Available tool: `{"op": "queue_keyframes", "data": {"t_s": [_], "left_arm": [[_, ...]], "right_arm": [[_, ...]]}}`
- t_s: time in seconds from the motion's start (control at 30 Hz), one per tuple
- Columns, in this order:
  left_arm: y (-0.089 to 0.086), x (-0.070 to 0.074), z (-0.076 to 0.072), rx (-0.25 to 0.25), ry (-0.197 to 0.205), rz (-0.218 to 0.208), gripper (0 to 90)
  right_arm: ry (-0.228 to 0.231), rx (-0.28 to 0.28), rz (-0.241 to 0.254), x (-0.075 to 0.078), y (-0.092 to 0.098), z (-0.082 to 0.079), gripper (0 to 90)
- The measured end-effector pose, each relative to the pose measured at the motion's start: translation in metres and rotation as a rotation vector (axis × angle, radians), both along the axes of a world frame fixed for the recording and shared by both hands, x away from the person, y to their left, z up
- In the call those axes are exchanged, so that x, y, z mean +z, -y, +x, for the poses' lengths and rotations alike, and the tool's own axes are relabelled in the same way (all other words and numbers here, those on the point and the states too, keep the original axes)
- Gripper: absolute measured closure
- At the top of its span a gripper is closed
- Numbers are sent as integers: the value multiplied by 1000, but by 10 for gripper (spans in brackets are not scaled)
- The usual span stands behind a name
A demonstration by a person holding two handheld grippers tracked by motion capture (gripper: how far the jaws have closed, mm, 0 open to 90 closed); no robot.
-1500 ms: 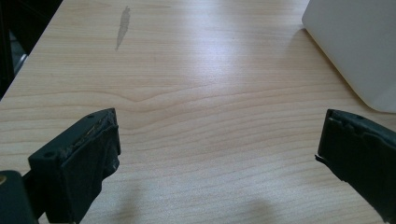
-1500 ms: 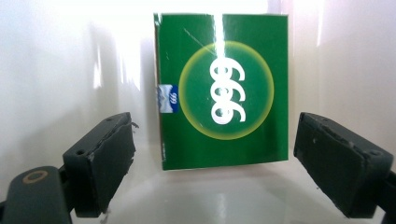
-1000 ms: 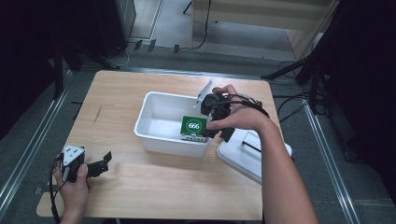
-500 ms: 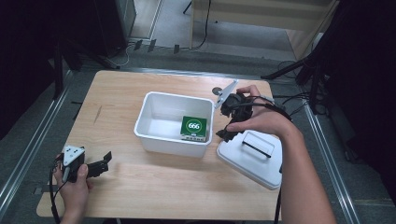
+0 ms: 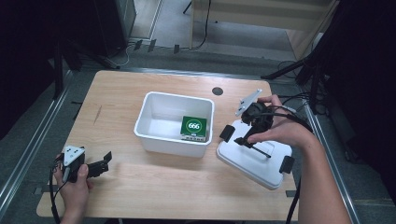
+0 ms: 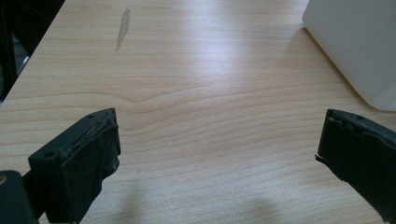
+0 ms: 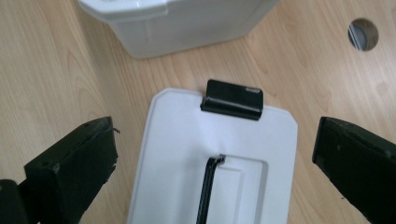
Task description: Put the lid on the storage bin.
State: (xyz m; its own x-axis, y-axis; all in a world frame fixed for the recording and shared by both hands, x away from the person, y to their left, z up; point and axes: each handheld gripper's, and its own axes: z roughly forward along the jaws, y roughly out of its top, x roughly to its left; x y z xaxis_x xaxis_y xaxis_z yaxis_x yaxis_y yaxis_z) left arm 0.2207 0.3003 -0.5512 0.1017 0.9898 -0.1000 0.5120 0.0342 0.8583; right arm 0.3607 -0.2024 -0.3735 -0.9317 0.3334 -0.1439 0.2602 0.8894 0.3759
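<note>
Left gripper [image 5: 88,167] sits low at the near left corner of the bench [image 5: 116,196], held in a hand [image 5: 74,186]; jaws spread wide, nothing between them, bare wood ahead in the left gripper view. Right gripper [image 5: 243,135] hovers over the white lid [image 5: 254,161], jaws wide open, gripping nothing. Lid lies flat on the bench at the right, just beside the tub [image 5: 173,123], with black clips on its ends [image 7: 232,99] and a black handle [image 7: 208,186] along its middle; that handle lies between the open jaws in the right gripper view. Tub stands open mid-bench, a green box [image 5: 194,128] marked 666 inside against its right wall. Round hole [image 5: 217,91] in the bench beyond the tub.
</note>
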Motion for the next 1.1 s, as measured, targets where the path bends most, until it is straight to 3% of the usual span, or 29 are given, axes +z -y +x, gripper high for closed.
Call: {"op": "queue_keyframes", "data": {"t_s": [0.27, 0.43, 0.73, 0.83, 1.1], "left_arm": [[0, 0, 0, -1, 1, 0, 0], [0, 0, 0, -1, 1, -2, 0], [0, 0, 0, -1, 2, -1, 0], [0, 0, 0, -1, 1, -1, 0], [0, 0, 0, -1, 0, -1, 0]], "right_arm": [[0, -52, -9, -15, 19, -3, 20], [33, -81, -10, -25, 29, -4, 148], [19, -100, -39, -46, 42, -7, 355], [8, -99, -37, -51, 46, -8, 492], [-9, -120, -57, -65, 55, -10, 617]]}}
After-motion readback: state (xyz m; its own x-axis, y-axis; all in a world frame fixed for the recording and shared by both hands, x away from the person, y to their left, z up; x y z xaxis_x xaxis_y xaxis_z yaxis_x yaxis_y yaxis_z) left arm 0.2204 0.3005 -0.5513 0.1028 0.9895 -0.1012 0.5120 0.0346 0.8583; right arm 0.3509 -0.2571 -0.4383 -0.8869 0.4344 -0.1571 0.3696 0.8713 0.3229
